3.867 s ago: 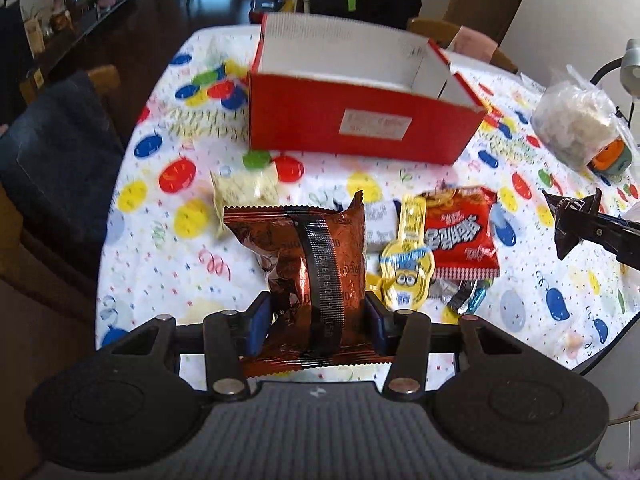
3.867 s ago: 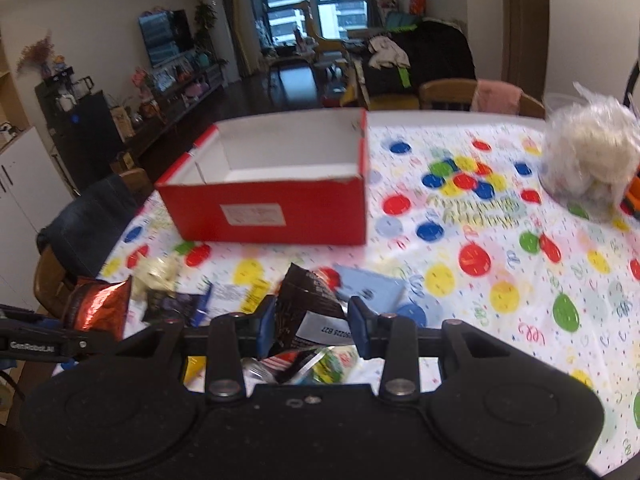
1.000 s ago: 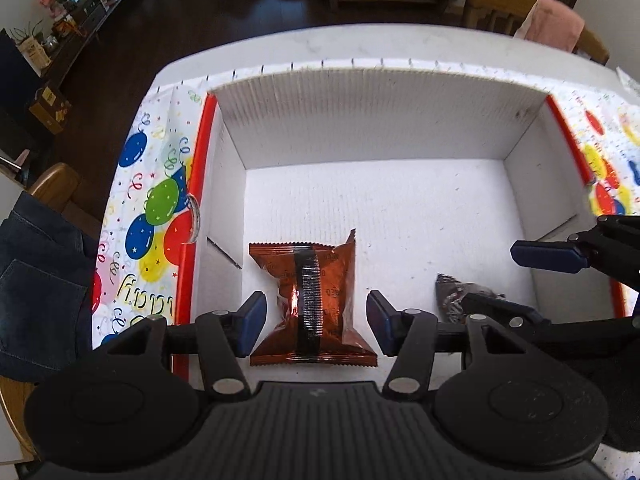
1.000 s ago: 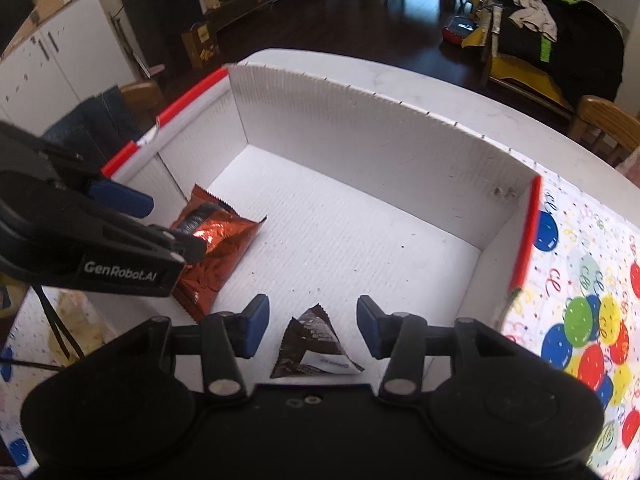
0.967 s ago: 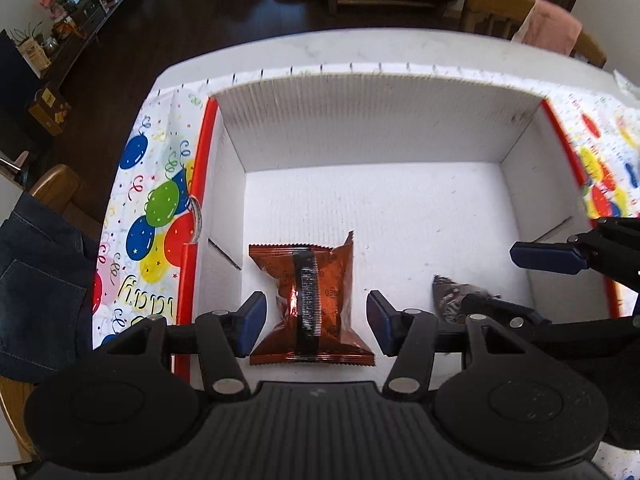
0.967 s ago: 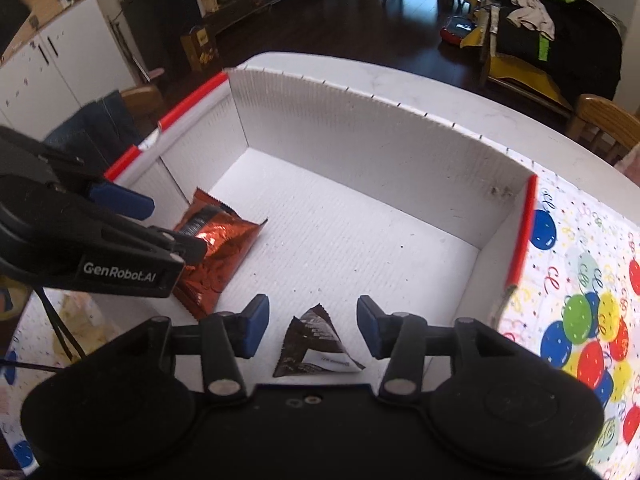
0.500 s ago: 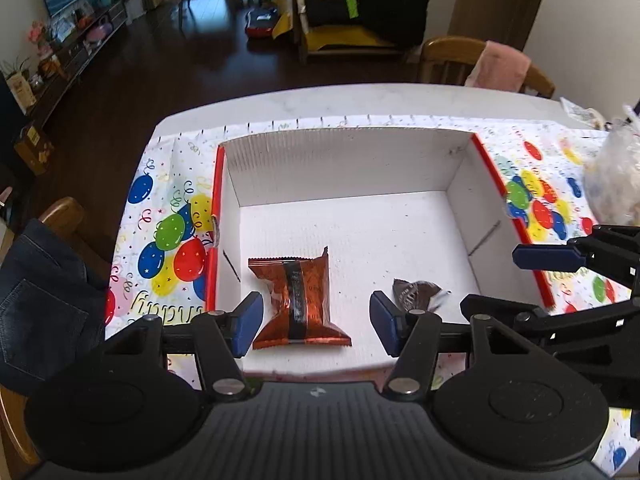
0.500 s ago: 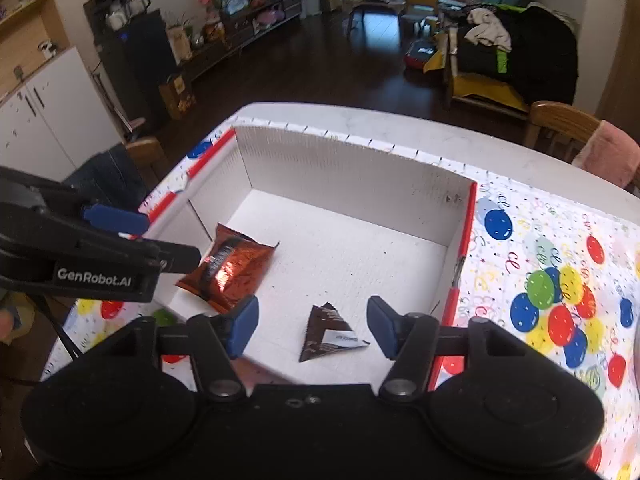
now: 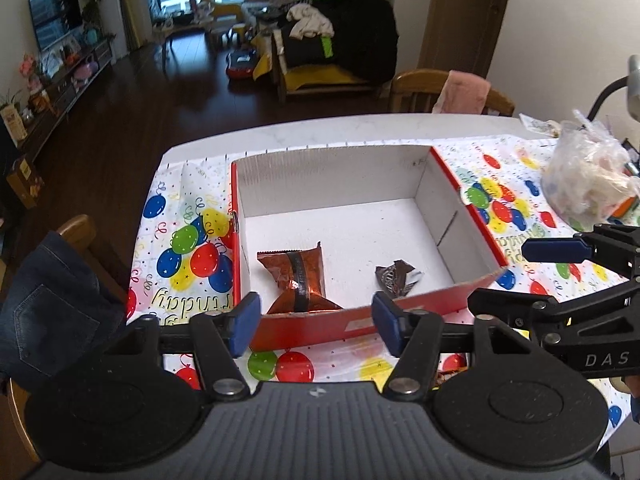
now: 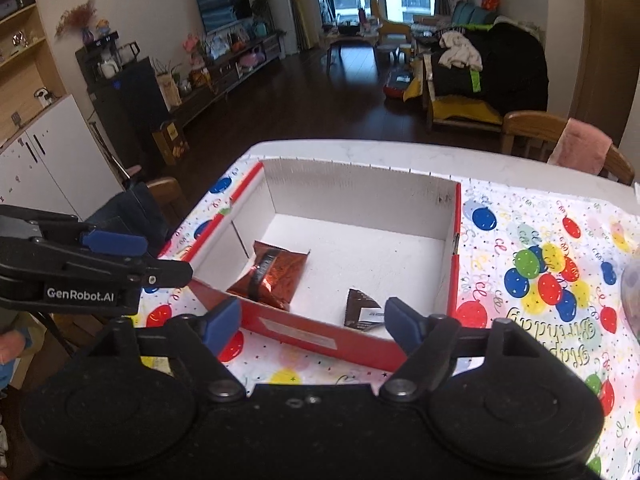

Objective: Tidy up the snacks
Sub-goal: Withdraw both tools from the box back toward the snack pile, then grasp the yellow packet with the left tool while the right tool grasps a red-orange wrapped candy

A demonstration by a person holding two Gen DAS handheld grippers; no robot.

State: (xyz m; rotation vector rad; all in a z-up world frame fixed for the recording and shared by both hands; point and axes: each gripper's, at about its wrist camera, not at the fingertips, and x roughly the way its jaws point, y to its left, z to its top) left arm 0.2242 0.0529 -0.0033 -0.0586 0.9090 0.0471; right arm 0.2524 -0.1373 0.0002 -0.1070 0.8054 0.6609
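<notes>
left gripper (image 9: 316, 322): jaws opening, empty, angled down | right gripper (image 10: 313, 326): jaws opening, empty, angled down

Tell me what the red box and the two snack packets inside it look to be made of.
Red box: corrugated cardboard, matte white inside; fluted ribs show along the wall's top edge.
Orange-brown packet: likely metallised foil film, glossy, with glints and crinkles.
Dark packet: probably thin plastic or foil film, creased, carrying a white label.

A cardboard box (image 9: 360, 324), red outside and white inside, is seen at the frame's centre. A shiny copper-brown snack packet with a black band (image 9: 298, 276) and a dark brown wrapper (image 9: 394, 278) are shown inside. A white tablecloth printed with multicoloured balloons (image 9: 188, 248) is spread beneath.
</notes>
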